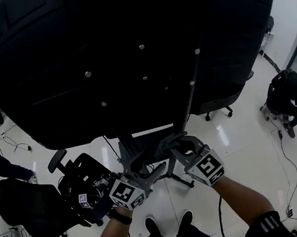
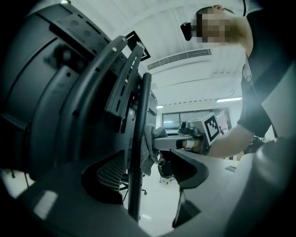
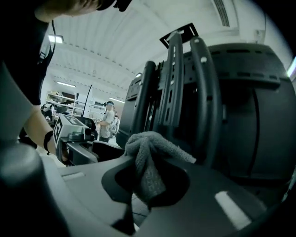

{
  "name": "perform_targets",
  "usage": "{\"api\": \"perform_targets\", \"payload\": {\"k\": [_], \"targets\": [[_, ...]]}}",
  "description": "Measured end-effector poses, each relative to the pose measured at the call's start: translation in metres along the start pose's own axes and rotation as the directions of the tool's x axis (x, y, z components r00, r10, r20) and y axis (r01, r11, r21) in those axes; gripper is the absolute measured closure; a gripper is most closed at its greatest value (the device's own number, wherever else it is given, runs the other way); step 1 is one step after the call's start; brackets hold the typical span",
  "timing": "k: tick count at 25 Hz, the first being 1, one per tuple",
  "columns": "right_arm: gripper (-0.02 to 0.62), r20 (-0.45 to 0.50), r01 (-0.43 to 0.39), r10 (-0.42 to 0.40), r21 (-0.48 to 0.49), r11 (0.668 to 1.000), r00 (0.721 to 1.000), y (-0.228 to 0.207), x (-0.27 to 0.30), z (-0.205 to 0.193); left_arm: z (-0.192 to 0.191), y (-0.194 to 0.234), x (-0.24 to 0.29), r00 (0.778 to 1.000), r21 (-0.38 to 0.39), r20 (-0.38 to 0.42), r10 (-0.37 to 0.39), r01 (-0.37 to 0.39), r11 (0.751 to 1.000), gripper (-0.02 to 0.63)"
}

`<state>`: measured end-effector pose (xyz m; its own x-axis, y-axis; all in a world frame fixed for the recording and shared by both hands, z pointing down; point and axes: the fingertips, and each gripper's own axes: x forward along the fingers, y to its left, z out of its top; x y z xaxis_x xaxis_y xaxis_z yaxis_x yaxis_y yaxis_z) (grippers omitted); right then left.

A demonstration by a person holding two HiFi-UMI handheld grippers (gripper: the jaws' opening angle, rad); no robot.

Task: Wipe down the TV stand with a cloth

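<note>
Right gripper (image 1: 175,144): jaws clamped on a grey cloth (image 3: 145,159), which is bunched up and hangs down through the gap between them. Left gripper (image 1: 143,168): jaws spread wide with nothing gripped; it sits just beside the right one, at about the same height.

Both grippers are held out in front of the person, whose shoes show below them in the head view.

Both point at the stand (image 2: 135,176), at its dark upright post behind the screen. In the left gripper view the cloth is right at the side of the post and appears to touch it. That post also lines up with the left gripper's open gap but lies beyond the jaws, not between the pads. Curved slotted brackets (image 3: 173,78) run up beside the post.

The TV (image 1: 126,46) is big and black, its back faces the camera, and it fills the top of the head view.

Further off:
- A glossy white floor (image 1: 241,145).
- A black office chair (image 1: 29,210) at lower left.
- A person (image 1: 286,94) crouching at far right.
</note>
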<state>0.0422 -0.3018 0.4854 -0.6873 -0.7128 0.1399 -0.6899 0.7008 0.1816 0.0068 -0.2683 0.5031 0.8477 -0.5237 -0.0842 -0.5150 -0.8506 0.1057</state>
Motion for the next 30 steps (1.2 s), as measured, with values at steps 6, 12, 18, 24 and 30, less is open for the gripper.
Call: {"api": "perform_targets", "payload": {"k": [6, 12, 18, 24, 30], "targets": [[0.568, 0.102, 0.027, -0.015, -0.118, 0.993, 0.995, -0.048, -0.051, 0.097, 0.098, -0.026, 0.037, 0.998, 0.133, 0.048, -0.040, 0.033, 0.991, 0.273], [0.568, 0.209, 0.090, -0.047, -0.203, 0.975, 0.977, -0.090, -0.089, 0.187, 0.180, -0.053, 0.056, 0.990, 0.231, 0.118, -0.076, 0.047, 0.972, 0.273], [0.568, 0.264, 0.121, -0.054, -0.244, 0.962, 0.963, -0.134, -0.100, 0.263, 0.227, -0.073, 0.080, 0.989, 0.294, 0.106, -0.104, 0.069, 0.953, 0.273], [0.568, 0.232, 0.072, -0.016, -0.237, 0.969, 0.973, -0.158, -0.083, 0.305, 0.255, -0.078, 0.096, 0.985, 0.317, 0.137, -0.104, 0.056, 0.947, 0.275], [0.568, 0.218, 0.035, 0.016, -0.227, 0.973, 0.976, -0.162, -0.071, 0.302, 0.253, -0.070, 0.101, 0.987, 0.309, 0.139, -0.081, 0.034, 0.951, 0.275]]}}
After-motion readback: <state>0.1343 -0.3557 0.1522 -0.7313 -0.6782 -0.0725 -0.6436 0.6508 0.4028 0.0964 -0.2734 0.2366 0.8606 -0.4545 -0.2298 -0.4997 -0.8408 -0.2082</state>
